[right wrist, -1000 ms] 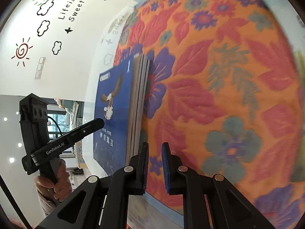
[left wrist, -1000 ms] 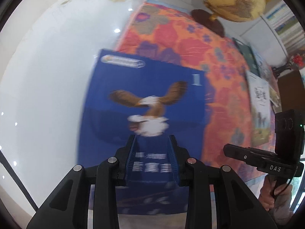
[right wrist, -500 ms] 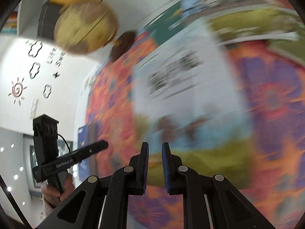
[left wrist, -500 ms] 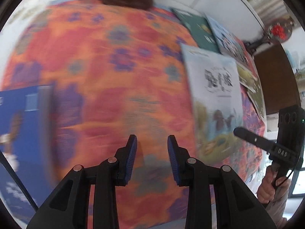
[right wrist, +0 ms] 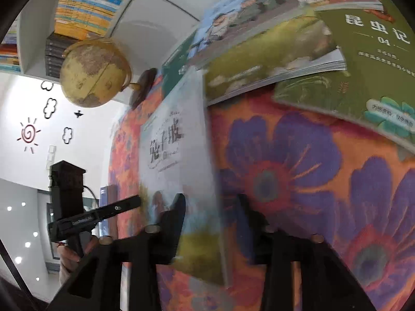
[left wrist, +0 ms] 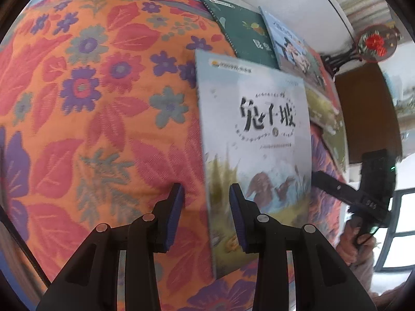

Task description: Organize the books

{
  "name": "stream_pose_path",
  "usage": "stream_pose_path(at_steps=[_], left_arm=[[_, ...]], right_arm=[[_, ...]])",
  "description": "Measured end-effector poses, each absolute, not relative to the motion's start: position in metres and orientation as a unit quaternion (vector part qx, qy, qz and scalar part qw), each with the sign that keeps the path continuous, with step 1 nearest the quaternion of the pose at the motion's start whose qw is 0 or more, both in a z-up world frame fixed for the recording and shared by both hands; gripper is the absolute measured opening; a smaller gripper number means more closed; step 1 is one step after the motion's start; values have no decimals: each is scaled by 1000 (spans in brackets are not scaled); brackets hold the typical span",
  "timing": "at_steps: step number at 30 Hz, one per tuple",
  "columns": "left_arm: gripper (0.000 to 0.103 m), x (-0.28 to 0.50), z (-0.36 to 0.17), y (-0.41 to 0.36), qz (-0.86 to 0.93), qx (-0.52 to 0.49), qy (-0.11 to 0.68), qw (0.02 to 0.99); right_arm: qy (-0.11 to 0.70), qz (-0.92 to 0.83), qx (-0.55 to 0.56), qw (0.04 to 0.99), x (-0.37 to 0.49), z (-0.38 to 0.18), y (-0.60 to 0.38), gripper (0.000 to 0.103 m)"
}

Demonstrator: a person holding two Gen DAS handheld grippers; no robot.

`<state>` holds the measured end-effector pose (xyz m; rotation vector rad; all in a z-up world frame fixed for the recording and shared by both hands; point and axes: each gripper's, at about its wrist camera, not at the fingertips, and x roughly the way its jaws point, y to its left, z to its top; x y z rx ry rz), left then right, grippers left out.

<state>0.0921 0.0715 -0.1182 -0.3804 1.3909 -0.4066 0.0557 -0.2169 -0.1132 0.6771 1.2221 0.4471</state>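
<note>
Left tongs: my left gripper (left wrist: pixel 205 212) hangs over the flowered cloth (left wrist: pixel 103 119), jaws parted, nothing between the pads; they have just been opening a little further.
Right tongs: my right gripper (right wrist: pixel 211 216) has its jaws apart, just been opening, blurred, over the near edge of the rabbit book (right wrist: pixel 176 160), not pressing it.
Rabbit book: it lies flat on the cloth, pale cover up, just right of my left gripper.
Other books: a dark green book (left wrist: pixel 246 33) and more overlap at the cloth's far right corner.
Globe: the globe (right wrist: pixel 96 72) stands at the far edge.
</note>
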Motion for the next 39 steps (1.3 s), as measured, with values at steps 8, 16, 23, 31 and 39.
stream_pose_path(at_steps=[8, 16, 23, 31, 39], left_arm=[[33, 107, -124, 70, -193, -227, 624, 722], [33, 112, -124, 70, -207, -236, 622, 717], [34, 120, -124, 63, -213, -231, 624, 716], [35, 123, -124, 63, -226, -230, 621, 714], [34, 125, -135, 63, -269, -277, 631, 673]], right_arm=[[540, 269, 373, 705, 73, -130, -237, 44], [551, 305, 306, 714, 85, -124, -212, 44], [553, 307, 298, 715, 91, -124, -203, 44], [572, 283, 318, 702, 84, -124, -215, 40], [589, 258, 333, 690, 77, -134, -226, 15]])
